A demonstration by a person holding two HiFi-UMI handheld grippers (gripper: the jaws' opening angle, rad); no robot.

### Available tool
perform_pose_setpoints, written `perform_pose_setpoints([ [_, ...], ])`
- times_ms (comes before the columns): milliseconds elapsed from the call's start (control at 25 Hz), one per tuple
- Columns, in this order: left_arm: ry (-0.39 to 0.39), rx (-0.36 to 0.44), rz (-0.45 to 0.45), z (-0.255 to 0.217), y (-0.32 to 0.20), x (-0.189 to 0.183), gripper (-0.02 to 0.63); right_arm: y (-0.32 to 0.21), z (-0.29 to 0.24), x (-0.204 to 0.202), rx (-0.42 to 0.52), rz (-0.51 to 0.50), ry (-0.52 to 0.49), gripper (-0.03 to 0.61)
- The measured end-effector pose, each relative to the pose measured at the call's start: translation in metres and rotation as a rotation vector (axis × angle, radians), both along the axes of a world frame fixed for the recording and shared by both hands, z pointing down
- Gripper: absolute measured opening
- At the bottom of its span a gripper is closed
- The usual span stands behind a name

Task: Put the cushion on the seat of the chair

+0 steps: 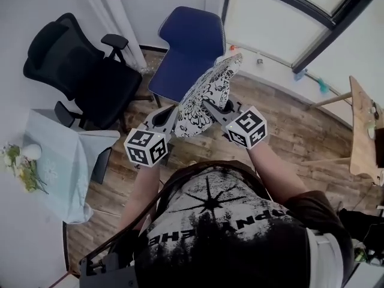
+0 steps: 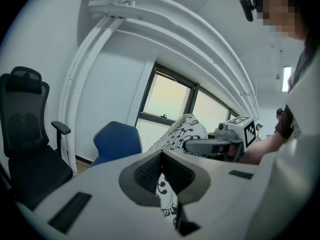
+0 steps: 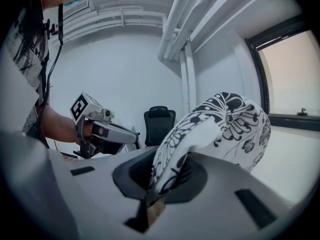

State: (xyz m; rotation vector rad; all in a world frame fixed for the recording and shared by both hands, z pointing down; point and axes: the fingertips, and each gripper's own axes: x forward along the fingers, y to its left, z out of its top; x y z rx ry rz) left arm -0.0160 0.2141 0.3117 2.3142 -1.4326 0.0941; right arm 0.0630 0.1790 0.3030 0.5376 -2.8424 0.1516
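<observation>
Gripping the floral cushion (image 1: 210,92), left gripper (image 1: 174,111) and right gripper (image 1: 209,105) both have fingers pinched on it. Blue chair (image 1: 189,47) sits just beyond.

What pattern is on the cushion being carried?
The cushion has black floral print on white; right gripper view shows it best.

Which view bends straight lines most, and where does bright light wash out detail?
Left gripper view: pipes bow into arcs, corners go black, window glows pale. Right gripper view: same fisheye bend, window washed out. Head view: evenly lit, cushion sharp.
</observation>
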Motion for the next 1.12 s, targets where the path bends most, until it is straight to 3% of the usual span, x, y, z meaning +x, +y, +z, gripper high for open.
perform_pose_setpoints([
  [680,-0.059,-0.004,-0.004,0.018,0.006,-0.04,0.014,-0.006,0.024,-0.042,-0.009,-0.006,0.058,0.031],
  [920,-0.024,-0.032,-0.037,0.035,-0.013,-0.055,0.014,-0.027,0.039,-0.055,-0.027,-0.032,0.08,0.032],
  [1120,-0.07,-0.05,-0.053,0.04,-0.037,-0.056,0.014,-0.052,0.046,-0.059,-0.029,-0.066,0.097,0.031],
])
